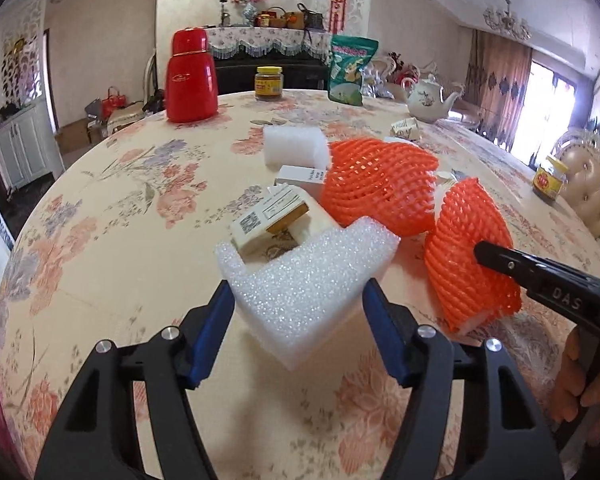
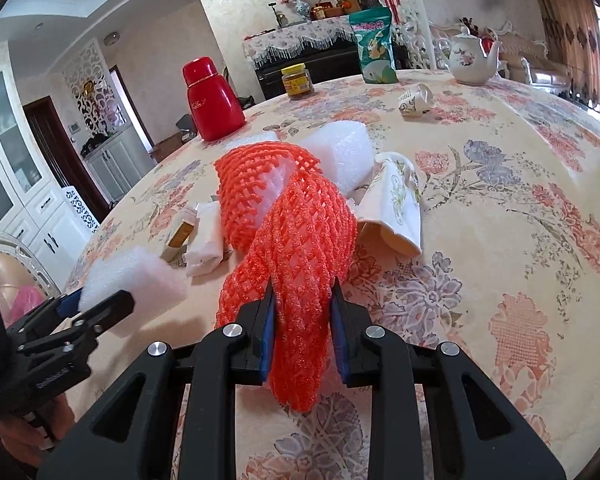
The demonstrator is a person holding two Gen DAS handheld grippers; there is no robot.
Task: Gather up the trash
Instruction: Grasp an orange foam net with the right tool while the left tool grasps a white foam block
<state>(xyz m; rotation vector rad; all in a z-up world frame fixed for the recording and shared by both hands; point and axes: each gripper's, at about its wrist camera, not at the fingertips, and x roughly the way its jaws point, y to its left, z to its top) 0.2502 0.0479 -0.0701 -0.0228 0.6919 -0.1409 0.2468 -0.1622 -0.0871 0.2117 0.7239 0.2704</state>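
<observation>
My left gripper (image 1: 300,300) is shut on a white L-shaped foam piece (image 1: 300,280), held a little above the flowered tablecloth (image 1: 120,240); the right wrist view shows that gripper (image 2: 100,308) at lower left with the foam piece (image 2: 132,276). My right gripper (image 2: 303,296) is shut on an orange foam net (image 2: 300,248); in the left wrist view the net (image 1: 468,248) stands at right. A second orange net (image 1: 376,184), a white foam block (image 1: 296,146), small cardboard boxes (image 1: 268,216) and a crushed paper cup (image 2: 396,204) lie in the pile behind.
At the table's far side stand a red thermos (image 1: 191,76), a yellow-lidded jar (image 1: 269,83), a green snack bag (image 1: 350,70) and a white teapot (image 1: 430,100). Another jar (image 1: 550,178) sits near the right edge. A second crushed cup (image 2: 416,100) lies apart.
</observation>
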